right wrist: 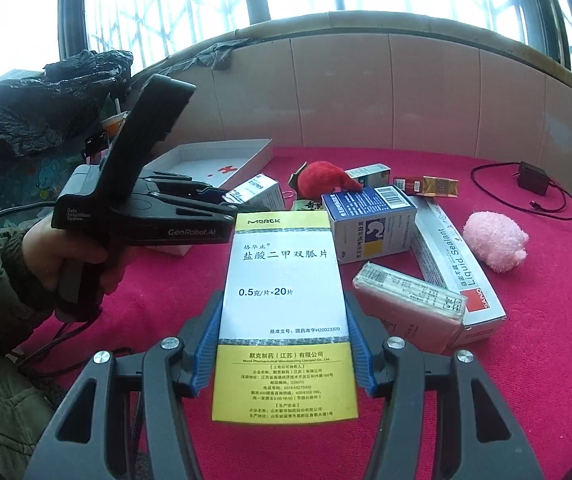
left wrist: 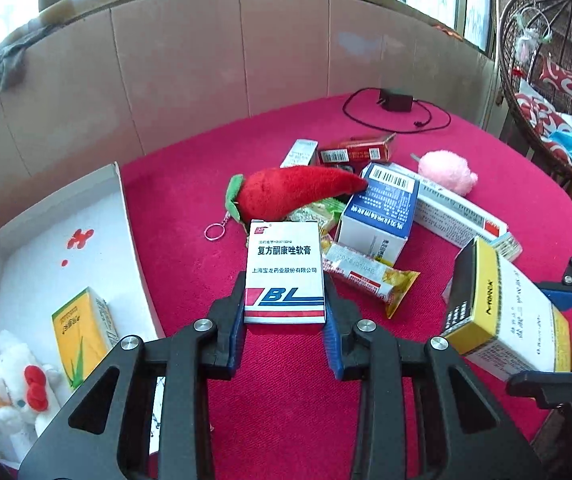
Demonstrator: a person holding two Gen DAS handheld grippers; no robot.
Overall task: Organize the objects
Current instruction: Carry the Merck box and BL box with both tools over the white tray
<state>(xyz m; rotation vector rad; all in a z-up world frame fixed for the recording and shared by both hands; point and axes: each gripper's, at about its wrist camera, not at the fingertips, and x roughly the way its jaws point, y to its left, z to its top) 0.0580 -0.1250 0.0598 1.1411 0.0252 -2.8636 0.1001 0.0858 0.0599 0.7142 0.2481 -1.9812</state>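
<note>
My left gripper (left wrist: 284, 312) is shut on a white BL ointment box (left wrist: 284, 276), held over the red tablecloth. My right gripper (right wrist: 283, 344) is shut on a yellow and white Merck medicine box (right wrist: 283, 312); that box also shows at the right of the left wrist view (left wrist: 502, 316). The left gripper body shows in the right wrist view (right wrist: 141, 200), with the person's hand on it. A white tray (left wrist: 17, 248) at the left holds a yellow-green box (left wrist: 81, 332) and a white plush toy (left wrist: 13, 396).
On the cloth lie a red plush chili (left wrist: 298, 192), a pink plush (left wrist: 448, 172), a blue and white box (left wrist: 382, 212), a long sealant box (right wrist: 458, 264), snack packets (left wrist: 370, 272), a red box (left wrist: 354, 152) and a black adapter with cord (left wrist: 396, 102). A wicker chair (left wrist: 546, 80) stands right.
</note>
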